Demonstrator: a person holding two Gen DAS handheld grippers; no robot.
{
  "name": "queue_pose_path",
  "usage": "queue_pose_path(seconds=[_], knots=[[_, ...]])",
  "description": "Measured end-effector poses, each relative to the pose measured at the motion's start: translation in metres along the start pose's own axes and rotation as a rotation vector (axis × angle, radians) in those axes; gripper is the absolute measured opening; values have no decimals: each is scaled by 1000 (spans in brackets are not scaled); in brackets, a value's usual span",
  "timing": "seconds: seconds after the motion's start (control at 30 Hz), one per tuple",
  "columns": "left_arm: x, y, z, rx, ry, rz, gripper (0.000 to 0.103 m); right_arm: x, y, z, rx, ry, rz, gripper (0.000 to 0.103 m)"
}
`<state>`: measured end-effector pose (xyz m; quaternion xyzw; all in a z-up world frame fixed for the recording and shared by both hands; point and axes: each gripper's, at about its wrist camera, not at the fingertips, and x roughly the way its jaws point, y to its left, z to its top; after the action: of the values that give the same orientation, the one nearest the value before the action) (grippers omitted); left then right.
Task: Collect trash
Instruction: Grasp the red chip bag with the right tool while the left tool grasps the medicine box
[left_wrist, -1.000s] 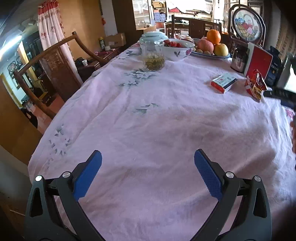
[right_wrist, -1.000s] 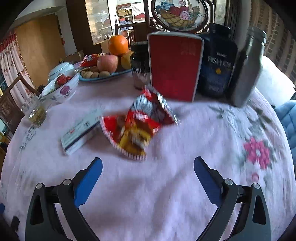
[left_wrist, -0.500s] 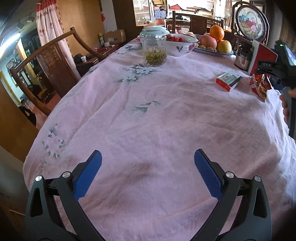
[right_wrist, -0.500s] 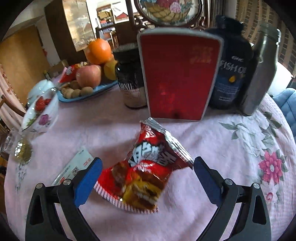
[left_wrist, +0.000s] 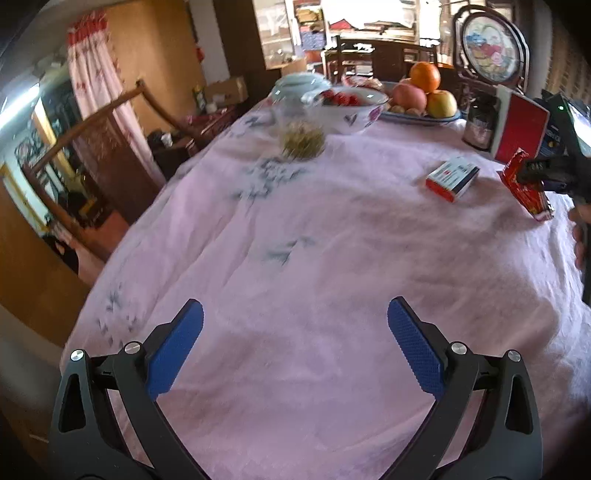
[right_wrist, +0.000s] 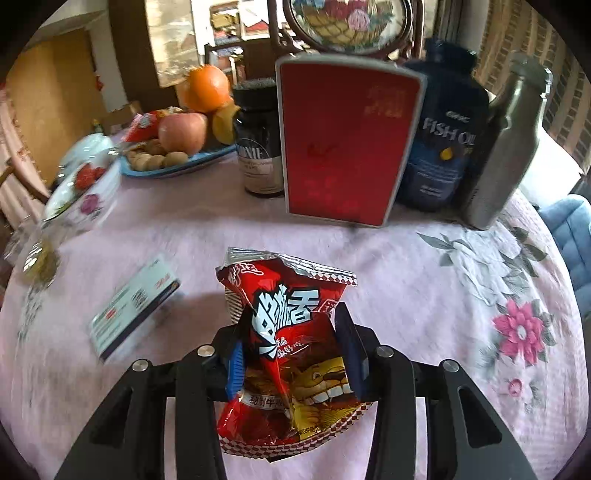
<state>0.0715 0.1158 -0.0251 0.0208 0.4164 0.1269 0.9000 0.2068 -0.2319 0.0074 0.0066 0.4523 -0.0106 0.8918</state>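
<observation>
So the right tongs (right_wrist: 293, 354) are clamped on the red snack wrapper (right_wrist: 291, 354), blue pads (right_wrist: 235, 367) pressing in from both sides and the open foil top sticking up past the tips. It sits over the pink floral cloth on the counter (right_wrist: 424, 295) (can't tell if the bottom edge touches the cloth). Just left of it lies a small white and red carton (right_wrist: 135, 301), flat on the cloth. Toward the far edge stand a red box (right_wrist: 347, 147), a dark pill jar (right_wrist: 260, 147), a fish oil bottle (right_wrist: 445, 140) and a steel flask (right_wrist: 506, 147), all in a row, with a fruit plate (right_wrist: 177, 166) further left.

The left tongs (left_wrist: 295, 345) are spread wide with nothing between them, hovering over the bare near part of the counter, well apart from the wrapper (left_wrist: 526, 188) at the right side.
</observation>
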Motion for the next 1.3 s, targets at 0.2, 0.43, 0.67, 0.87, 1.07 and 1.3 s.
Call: queue_pose_path(seconds=[0.2, 0.43, 0.67, 0.87, 1.07, 1.3], knots=[[0, -28, 20, 64, -29, -26, 96, -33, -16, -25, -9, -44, 47, 43], [19, -72, 60, 152, -35, -64, 96, -30, -21, -34, -13, -32, 99, 43], [61, -122, 96, 256, -56, -110, 96, -31, -34, -38, -7, -16, 153, 43], [103, -157, 115, 364, -13, -207, 96, -34, -37, -38, -17, -19, 162, 43], [124, -174, 127, 421, 3, -248, 93, -25, -41, -37, -2, 6, 160, 45], [148, -179, 133, 404, 83, -315, 79, -19, -44, -36, 13, 22, 160, 46]])
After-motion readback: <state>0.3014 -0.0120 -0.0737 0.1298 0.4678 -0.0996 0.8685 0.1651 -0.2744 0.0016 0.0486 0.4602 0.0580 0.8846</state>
